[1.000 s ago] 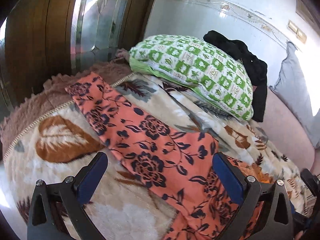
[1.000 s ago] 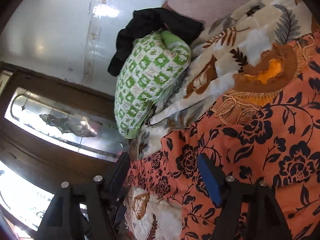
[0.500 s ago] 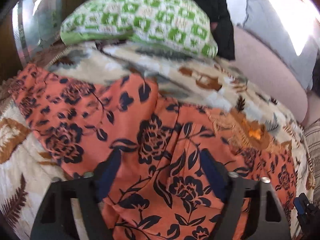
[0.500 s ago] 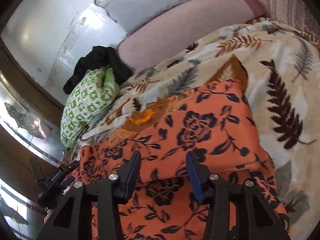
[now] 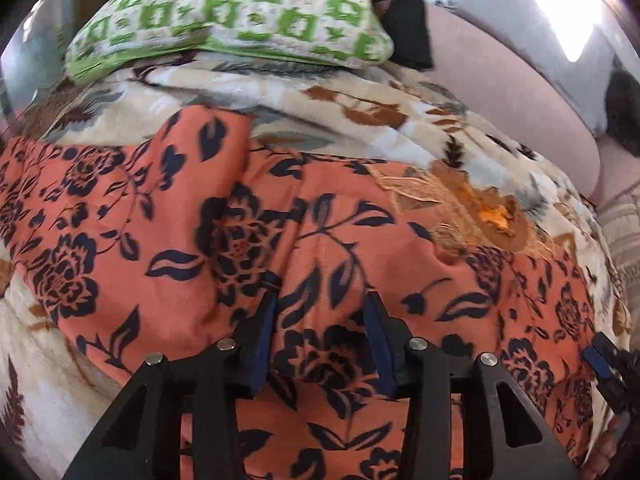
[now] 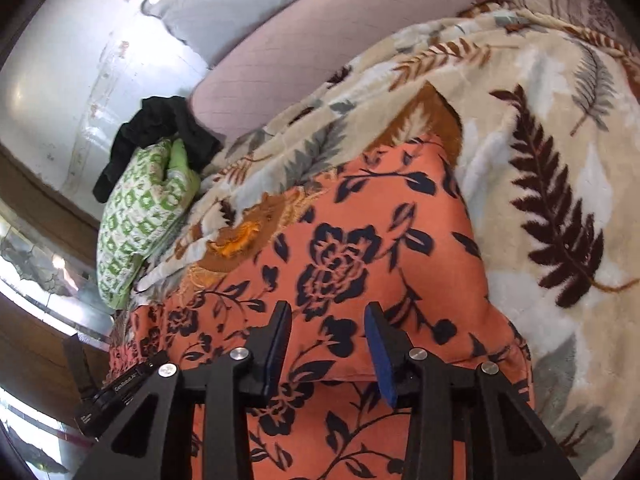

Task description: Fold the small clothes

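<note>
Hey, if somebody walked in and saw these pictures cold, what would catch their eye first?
Probably the orange cloth with dark flowers, spread over the leaf-print blanket and filling the middle of both views. Both the left gripper and the right gripper hang just above it with jaws apart, holding nothing. Behind it, a green and white pillow lies at the head of the bed with a black garment beside it.

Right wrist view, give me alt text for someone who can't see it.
The right hand-held gripper, fingers apart, sits low over an orange garment with dark flowers lying on a cream leaf-print blanket. Far left are a green-and-white patterned pillow with a black cloth behind it, and the left hand-held gripper at the garment's far end.
</note>
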A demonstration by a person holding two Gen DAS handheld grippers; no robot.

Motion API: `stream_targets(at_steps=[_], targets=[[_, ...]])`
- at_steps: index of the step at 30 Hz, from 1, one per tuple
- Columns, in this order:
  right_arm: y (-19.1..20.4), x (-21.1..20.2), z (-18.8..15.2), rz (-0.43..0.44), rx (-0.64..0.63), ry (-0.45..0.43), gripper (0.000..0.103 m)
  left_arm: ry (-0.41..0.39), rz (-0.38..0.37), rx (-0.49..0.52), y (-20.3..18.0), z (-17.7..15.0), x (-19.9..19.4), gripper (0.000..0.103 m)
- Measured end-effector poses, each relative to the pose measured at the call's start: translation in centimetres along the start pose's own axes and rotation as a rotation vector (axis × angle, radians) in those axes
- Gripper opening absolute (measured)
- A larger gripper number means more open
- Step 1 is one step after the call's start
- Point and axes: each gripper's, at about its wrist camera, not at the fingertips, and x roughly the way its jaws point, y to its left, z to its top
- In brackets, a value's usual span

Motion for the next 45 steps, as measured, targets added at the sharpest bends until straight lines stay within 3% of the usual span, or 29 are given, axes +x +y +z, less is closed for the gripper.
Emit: stream_targets(at_steps=[2, 3, 4, 6, 8, 11, 17, 21, 23, 27, 32, 33, 34, 35, 36, 40, 41, 42, 43, 44, 45], targets=[[-1.0, -0.2, 0.3, 0.014, 0.055, -0.008, 0.041, -0.037, -0.004, 0.044, -0.8, -0.3, -0.5, 0.031], [-1.4, -0.4, 0.4, 0.021, 0.071, -0.019, 0.041, -0.050, -0.015, 0.060, -1.1, -0.4, -0.8, 0.015], [-1.6, -0.6, 0.5, 0.025, 0.082, -0.030, 0.041, -0.054, -0.035, 0.070, -1.3, -0.5, -0.9, 0.011], [-1.6, -0.7, 0.7, 0.026, 0.082, -0.042, 0.041, -0.068, -0.093, 0.091, -1.6, -0.7, -1.4, 0.010], [-1.8, 0.0, 0.6, 0.012, 0.085, -0.013, 0.041, -0.061, -0.089, 0.109, -2.1, -0.8, -1.2, 0.010], [-2.1, 2.5, 0.2, -0.051, 0.081, 0.102, 0.040, -0.033, -0.046, 0.137, -2.6, -0.8, -0.3, 0.010], [-0.7, 2.4, -0.2, -0.115, -0.003, 0.082, 0.041, -0.027, -0.056, 0.117, -2.9, -0.6, -0.5, 0.010], [-0.9, 2.4, -0.1, -0.107, 0.010, 0.083, 0.041, -0.046, -0.101, 0.088, -2.0, -0.9, -0.6, 0.003], [-1.0, 2.5, -0.1, -0.106, 0.013, 0.083, 0.041, -0.079, -0.124, 0.072, -1.7, -0.8, -1.4, 0.003], [-0.9, 2.3, -0.2, -0.113, 0.009, 0.076, 0.041, -0.139, -0.103, 0.051, -0.6, -0.4, -3.4, 0.003], [-0.6, 2.4, -0.2, -0.125, -0.007, 0.073, 0.041, -0.108, -0.146, 0.004, 1.2, -0.3, -3.6, 0.003], [-0.5, 2.4, -0.3, -0.127, -0.008, 0.072, 0.041, -0.090, -0.159, -0.001, 1.2, -0.2, -3.3, 0.009], [-0.4, 2.4, -0.3, -0.129, -0.009, 0.071, 0.041, -0.058, -0.177, -0.011, 1.2, -0.2, -2.9, 0.030], [-0.4, 2.4, -0.3, -0.130, -0.009, 0.070, 0.041, -0.021, -0.195, -0.021, 1.1, -0.2, -2.4, 0.044], [-0.5, 2.4, -0.3, -0.130, -0.010, 0.069, 0.041, -0.001, -0.200, -0.021, 1.0, -0.4, -2.0, 0.070], [-0.5, 2.5, -0.2, -0.126, -0.012, 0.071, 0.041, 0.006, -0.154, 0.023, 0.1, -0.8, -0.8, 0.072], [-0.6, 2.5, -0.2, -0.126, -0.011, 0.072, 0.041, -0.009, -0.157, 0.025, 0.1, -0.8, -0.8, 0.070], [-0.6, 2.5, -0.1, -0.125, -0.012, 0.074, 0.041, -0.016, -0.152, 0.018, 0.3, -0.8, -0.8, 0.050], [-0.6, 2.5, -0.1, -0.126, -0.015, 0.074, 0.041, -0.010, -0.151, 0.010, 0.5, -0.8, -0.6, 0.015], [-0.5, 2.5, -0.1, -0.127, -0.018, 0.075, 0.041, -0.001, -0.166, -0.002, 0.7, -0.8, -0.3, 0.002], [-0.5, 2.5, -0.1, -0.128, -0.020, 0.075, 0.041, 0.000, -0.174, -0.015, 1.0, -0.8, -0.1, 0.001]])
